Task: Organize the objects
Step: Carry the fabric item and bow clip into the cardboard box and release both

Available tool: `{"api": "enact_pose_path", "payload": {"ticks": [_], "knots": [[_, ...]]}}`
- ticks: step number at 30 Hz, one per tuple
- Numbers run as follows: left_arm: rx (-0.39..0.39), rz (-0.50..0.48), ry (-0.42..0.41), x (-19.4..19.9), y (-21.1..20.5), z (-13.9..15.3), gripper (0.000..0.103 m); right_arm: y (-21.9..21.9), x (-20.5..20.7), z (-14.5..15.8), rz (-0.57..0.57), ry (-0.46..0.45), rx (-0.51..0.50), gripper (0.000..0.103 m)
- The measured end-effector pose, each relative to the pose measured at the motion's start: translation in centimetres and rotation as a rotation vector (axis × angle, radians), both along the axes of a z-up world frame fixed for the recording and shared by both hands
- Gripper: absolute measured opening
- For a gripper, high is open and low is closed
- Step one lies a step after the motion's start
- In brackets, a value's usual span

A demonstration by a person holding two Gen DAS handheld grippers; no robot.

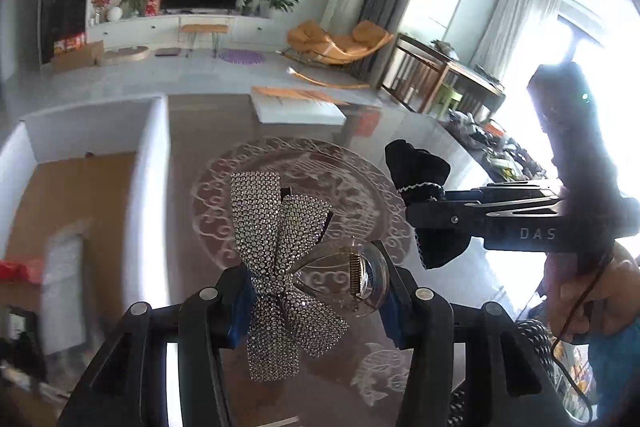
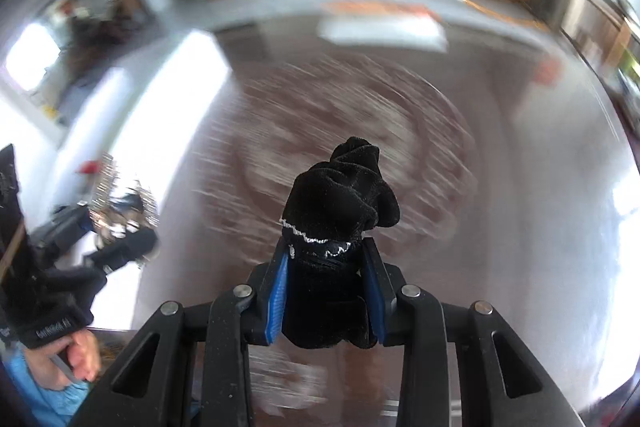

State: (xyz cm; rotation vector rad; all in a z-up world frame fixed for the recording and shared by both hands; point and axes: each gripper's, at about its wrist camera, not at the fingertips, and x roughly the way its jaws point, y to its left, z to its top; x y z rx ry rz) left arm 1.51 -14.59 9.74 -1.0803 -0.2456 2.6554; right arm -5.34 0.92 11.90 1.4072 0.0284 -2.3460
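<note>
My left gripper (image 1: 316, 301) is shut on a rhinestone bow hair clip (image 1: 280, 267) with a clear claw clip part (image 1: 360, 279), held above the glass table (image 1: 200, 123). My right gripper (image 2: 326, 291) is shut on a black velvet bow (image 2: 340, 219) with white trim. In the left wrist view the right gripper (image 1: 424, 205) comes in from the right with the black bow (image 1: 420, 183) in its jaws. In the right wrist view the left gripper (image 2: 116, 227) shows blurred at the left with the sparkling clip.
An open white cardboard box (image 1: 152, 155) with a brown floor stands at the left on the table. A flat white box (image 1: 300, 109) lies at the table's far edge. An etched round pattern (image 1: 304, 195) marks the table's middle. Clutter (image 1: 500, 147) lies at the right.
</note>
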Motion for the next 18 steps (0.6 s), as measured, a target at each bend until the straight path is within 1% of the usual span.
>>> {"api": "enact_pose_path", "payload": {"ticks": [1, 2, 5, 7, 9, 10, 11, 12, 13, 14, 15, 16, 17, 18], "knots": [[-0.021, 0.042, 0.006, 0.7, -1.9, 0.6, 0.051, -2.1, 0.2, 1.2, 0.036, 0.008, -0.032, 0.034], [-0.038, 0.079, 0.003, 1.2, -3.4, 0.9, 0.051, -4.9, 0.4, 2.6, 0.095, 0.025, -0.074, 0.034], [-0.128, 0.243, -0.036, 2.6, -9.6, 0.7, 0.051, -11.9, 0.7, 4.1, 0.232, 0.017, -0.164, 0.034], [-0.197, 0.348, -0.103, 2.9, -13.1, -0.7, 0.051, -17.2, 0.9, 3.7, 0.318, 0.002, -0.176, 0.034], [-0.212, 0.415, -0.166, 3.1, -15.9, -2.3, 0.051, -21.1, 1.1, 2.6, 0.376, -0.028, -0.161, 0.035], [-0.216, 0.424, -0.188, 3.1, -16.3, -2.9, 0.052, -22.7, 1.2, 1.8, 0.384, -0.037, -0.150, 0.035], [-0.223, 0.433, -0.217, 2.9, -16.8, -3.7, 0.054, -24.2, 1.2, 0.8, 0.403, -0.070, -0.138, 0.035], [-0.234, 0.447, -0.241, 2.9, -17.2, -4.3, 0.057, -25.6, 1.4, -0.2, 0.420, -0.096, -0.107, 0.037], [-0.238, 0.456, -0.247, 3.0, -17.2, -4.6, 0.071, -26.7, 1.5, -1.2, 0.437, -0.116, -0.065, 0.040], [-0.238, 0.470, -0.248, 3.2, -17.1, -4.8, 0.083, -27.5, 1.7, -2.0, 0.450, -0.132, -0.032, 0.048], [-0.241, 0.496, -0.242, 3.4, -17.1, -4.8, 0.088, -27.9, 1.7, -2.5, 0.452, -0.143, -0.022, 0.056], [-0.252, 0.515, -0.239, 3.7, -17.0, -4.7, 0.097, -27.8, 1.7, -2.6, 0.442, -0.144, -0.021, 0.056], [-0.265, 0.525, -0.235, 4.2, -16.6, -4.6, 0.099, -27.3, 1.6, -2.4, 0.427, -0.146, -0.030, 0.059], [-0.287, 0.536, -0.225, 4.3, -16.3, -4.3, 0.099, -26.8, 1.5, -2.1, 0.416, -0.146, -0.036, 0.065]]}}
